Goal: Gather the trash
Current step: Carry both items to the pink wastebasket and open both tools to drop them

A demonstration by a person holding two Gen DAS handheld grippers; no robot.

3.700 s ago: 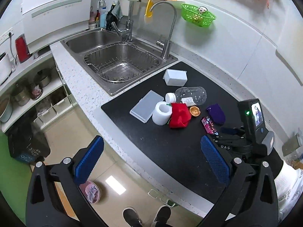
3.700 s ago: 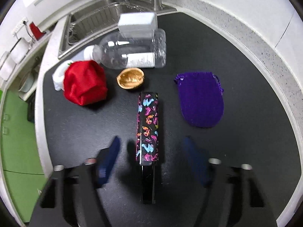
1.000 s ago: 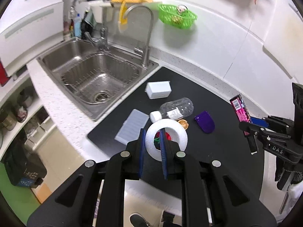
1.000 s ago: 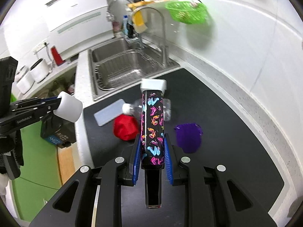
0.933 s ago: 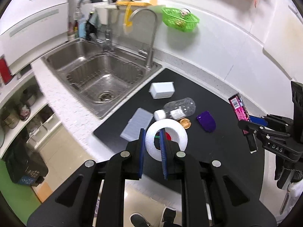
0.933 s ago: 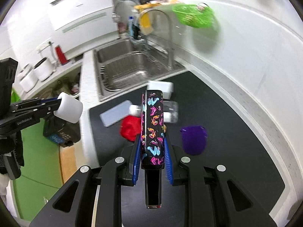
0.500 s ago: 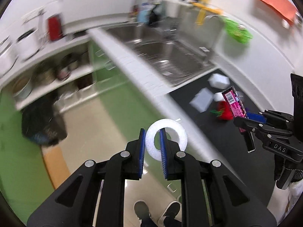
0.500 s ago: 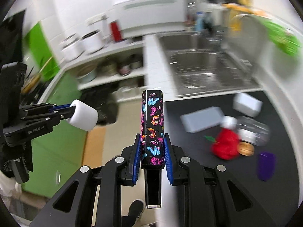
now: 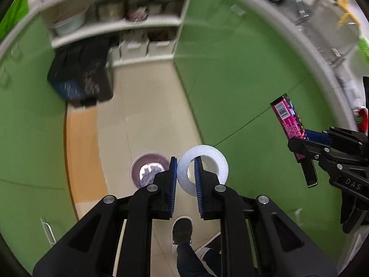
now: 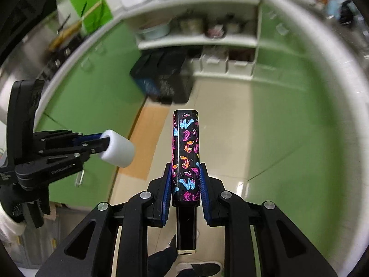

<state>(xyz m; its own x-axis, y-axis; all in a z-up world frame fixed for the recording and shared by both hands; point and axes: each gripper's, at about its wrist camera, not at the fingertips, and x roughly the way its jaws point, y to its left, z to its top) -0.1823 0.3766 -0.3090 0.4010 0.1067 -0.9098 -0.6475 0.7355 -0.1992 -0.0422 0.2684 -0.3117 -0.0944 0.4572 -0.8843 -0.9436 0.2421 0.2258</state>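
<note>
My left gripper (image 9: 185,165) is shut on the wall of a white foam ring (image 9: 207,162), one finger inside its hole, held above the kitchen floor. The ring also shows in the right wrist view (image 10: 118,149) with the left gripper (image 10: 101,142). My right gripper (image 10: 185,173) is shut on a long black box with colourful print (image 10: 185,147), held upright. That box shows pink with a barcode in the left wrist view (image 9: 287,118). A small round bin lined with a bag (image 9: 148,169) stands on the floor just below and left of the foam ring.
Green cabinet doors (image 9: 242,73) run along the right under the white countertop edge (image 9: 299,37). A black bag or bin (image 9: 80,76) sits on the floor by open shelves with pots (image 9: 120,16). The person's shoes (image 9: 183,230) are below the grippers.
Both grippers have swung away from the countertop and down toward the floor, still holding the foam ring and the printed box. The round bin has come into view.
</note>
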